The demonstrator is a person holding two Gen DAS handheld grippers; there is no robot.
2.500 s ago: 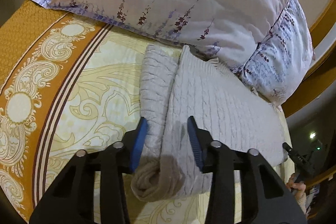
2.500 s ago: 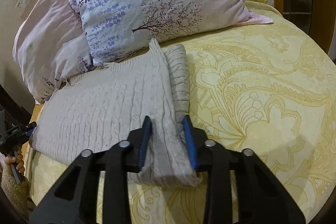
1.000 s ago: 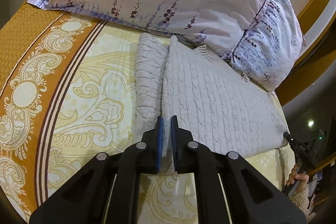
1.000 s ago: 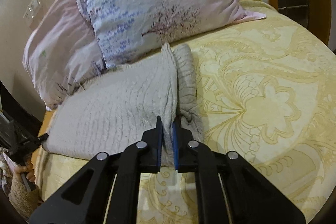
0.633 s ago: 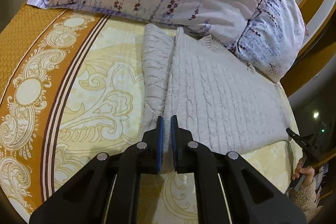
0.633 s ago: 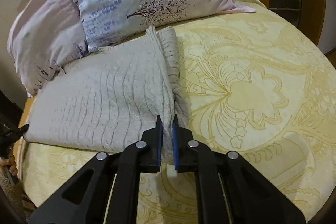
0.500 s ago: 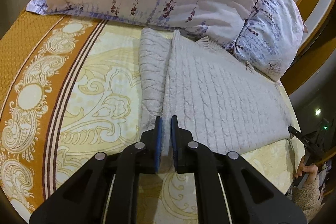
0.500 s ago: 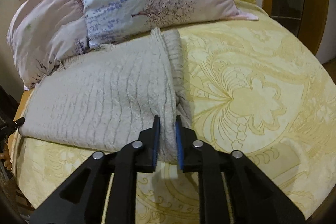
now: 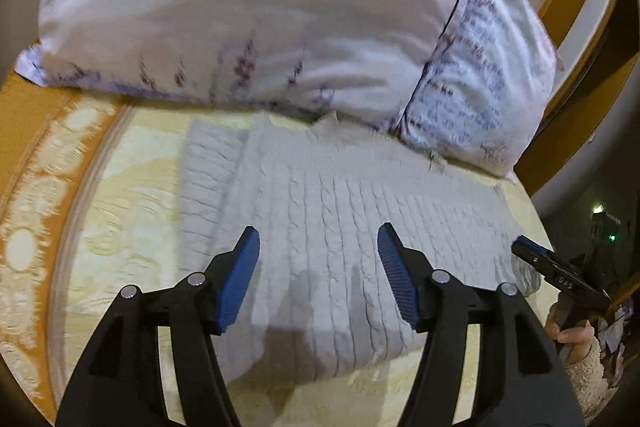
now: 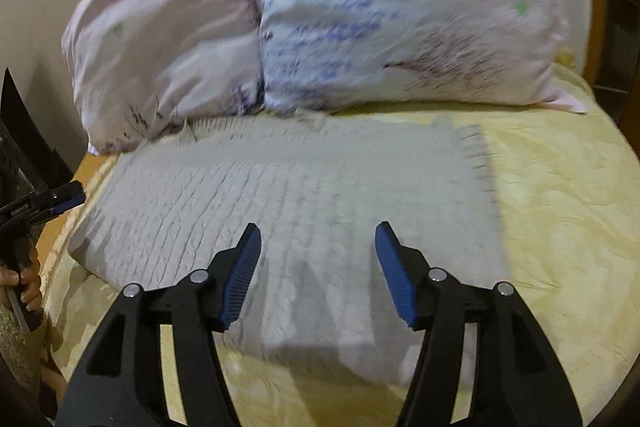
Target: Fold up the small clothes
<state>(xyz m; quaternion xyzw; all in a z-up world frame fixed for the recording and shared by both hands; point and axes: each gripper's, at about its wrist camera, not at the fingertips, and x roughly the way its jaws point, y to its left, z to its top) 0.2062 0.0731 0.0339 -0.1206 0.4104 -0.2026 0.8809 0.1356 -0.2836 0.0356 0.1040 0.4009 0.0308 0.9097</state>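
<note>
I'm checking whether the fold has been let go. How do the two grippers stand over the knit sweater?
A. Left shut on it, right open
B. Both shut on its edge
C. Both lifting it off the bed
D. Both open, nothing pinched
D. The left gripper and right gripper have just been opening, their blue pads wide apart, while the grey knit sweater lies flat on the yellow bedspread beneath them, unpinched.

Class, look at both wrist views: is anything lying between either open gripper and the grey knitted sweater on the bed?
Nothing visible. The left gripper and right gripper, jaws just opened, hang directly over the sweater; the pillows lie behind it.
</note>
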